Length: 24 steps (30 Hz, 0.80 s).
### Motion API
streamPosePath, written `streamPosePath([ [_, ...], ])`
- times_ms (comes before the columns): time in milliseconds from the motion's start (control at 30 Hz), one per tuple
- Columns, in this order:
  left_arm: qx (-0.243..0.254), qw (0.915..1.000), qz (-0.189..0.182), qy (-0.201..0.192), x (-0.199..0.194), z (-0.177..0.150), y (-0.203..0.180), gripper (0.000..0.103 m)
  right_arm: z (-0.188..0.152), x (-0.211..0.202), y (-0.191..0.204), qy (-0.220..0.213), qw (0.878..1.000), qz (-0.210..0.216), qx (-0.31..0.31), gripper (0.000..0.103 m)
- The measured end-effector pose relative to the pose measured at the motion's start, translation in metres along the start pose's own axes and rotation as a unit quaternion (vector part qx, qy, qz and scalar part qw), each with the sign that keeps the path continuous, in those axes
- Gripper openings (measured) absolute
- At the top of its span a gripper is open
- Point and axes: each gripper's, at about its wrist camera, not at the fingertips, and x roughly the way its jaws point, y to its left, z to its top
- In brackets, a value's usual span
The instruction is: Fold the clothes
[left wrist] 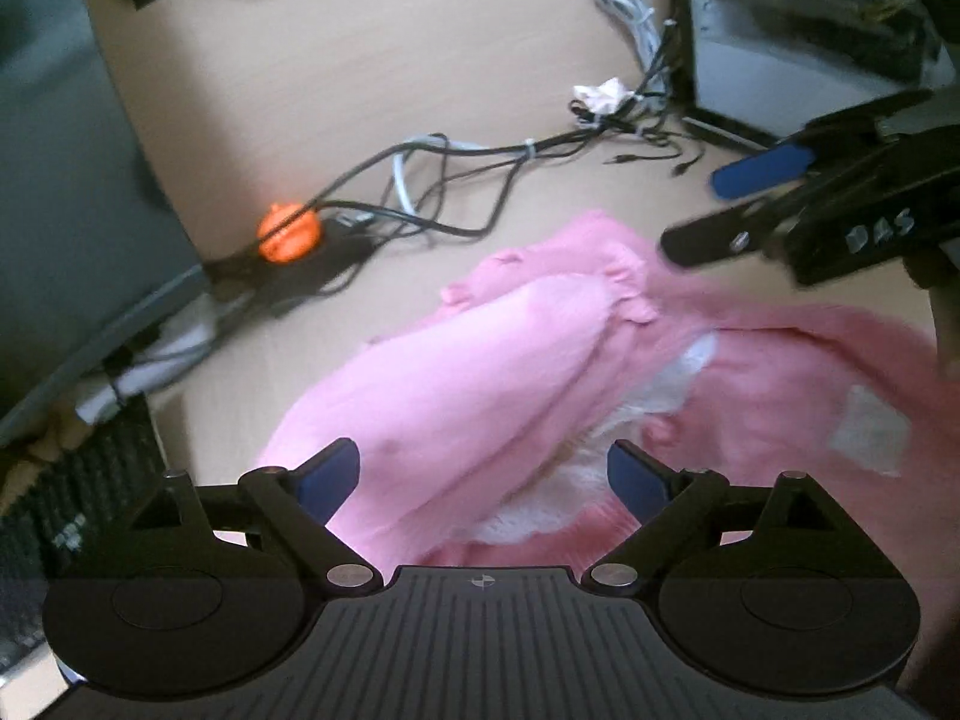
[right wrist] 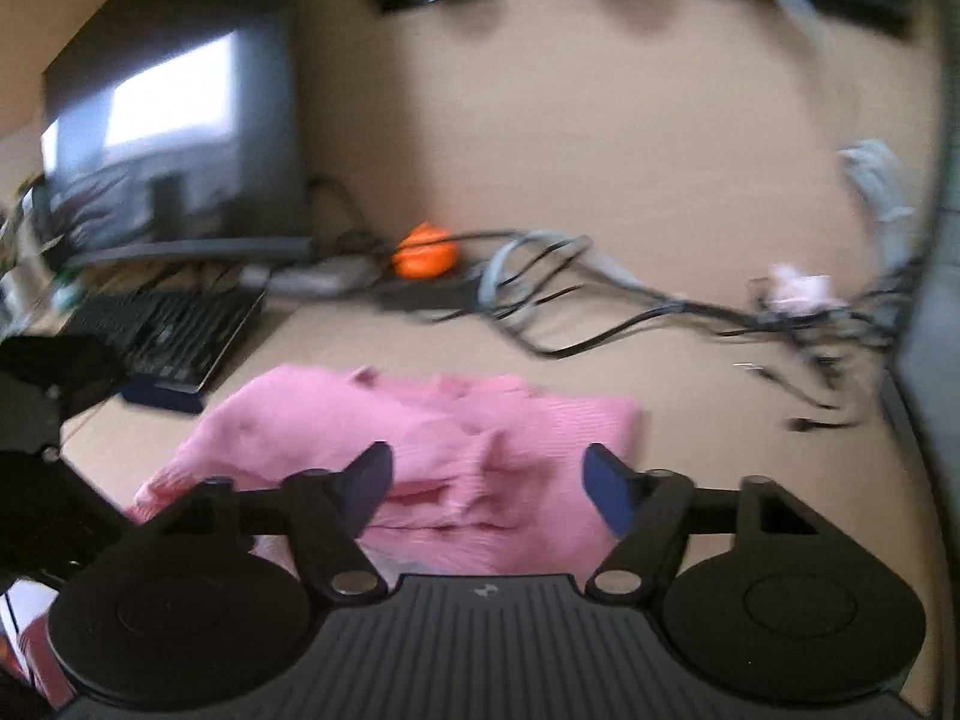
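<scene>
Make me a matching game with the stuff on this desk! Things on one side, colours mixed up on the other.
Things:
1. garment
2. round object by the cables
3. pads on the left gripper
4. keyboard

Colours:
A. black
B. pink
C. blue
D. orange

Pairs: 1-B, 2-D, 3-C, 4-A

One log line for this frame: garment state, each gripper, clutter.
pink garment: crumpled on desk, unfolded | left gripper: open, over it | right gripper: open, empty | cables: behind garment
</scene>
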Motion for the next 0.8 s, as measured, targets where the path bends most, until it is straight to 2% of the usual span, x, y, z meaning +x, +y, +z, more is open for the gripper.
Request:
streamPosePath([
  [67, 0.007, 1.0000, 0.006, 0.003, 0.008, 0.004, -0.002, 0.069, 0.001, 0.015, -0.001, 0.013, 1.000, 0.019, 0.008, 0.063],
  [133, 0.011, 0.9999, 0.005, 0.012, 0.021, 0.009, -0.004, 0.066, 0.001, 0.026, -0.007, 0.024, 0.999, 0.039, 0.026, 0.056],
  [233, 0.027, 0.9992, 0.014, 0.024, 0.042, 0.013, -0.009, 0.066, 0.001, 0.043, -0.015, 0.041, 0.995, 0.069, 0.054, 0.054],
  [300, 0.035, 0.9988, 0.016, 0.032, 0.053, 0.014, -0.010, 0.062, 0.001, 0.055, -0.021, 0.052, 0.992, 0.089, 0.073, 0.054],
  [333, 0.037, 0.9987, 0.013, 0.032, 0.056, 0.015, -0.010, 0.051, 0.001, 0.060, -0.023, 0.058, 0.990, 0.099, 0.082, 0.054],
  [367, 0.038, 0.9987, 0.010, 0.033, 0.059, 0.016, -0.010, 0.036, 0.001, 0.066, -0.026, 0.063, 0.988, 0.109, 0.091, 0.054],
  [433, 0.039, 0.9987, 0.006, 0.031, 0.061, 0.020, -0.009, 0.020, 0.001, 0.078, -0.032, 0.074, 0.983, 0.129, 0.110, 0.054],
  [500, 0.034, 0.9991, 0.003, 0.025, 0.058, 0.026, -0.006, 0.015, 0.003, 0.086, -0.037, 0.081, 0.977, 0.150, 0.130, 0.054],
  [633, 0.006, 0.9995, -0.031, -0.002, 0.046, 0.049, 0.001, 0.012, 0.019, 0.060, -0.055, 0.032, 0.959, 0.209, 0.189, 0.054],
  [800, 0.020, 0.9968, -0.061, -0.048, 0.047, 0.078, -0.021, 0.012, 0.039, 0.028, -0.076, -0.029, 0.927, 0.274, 0.255, 0.054],
])
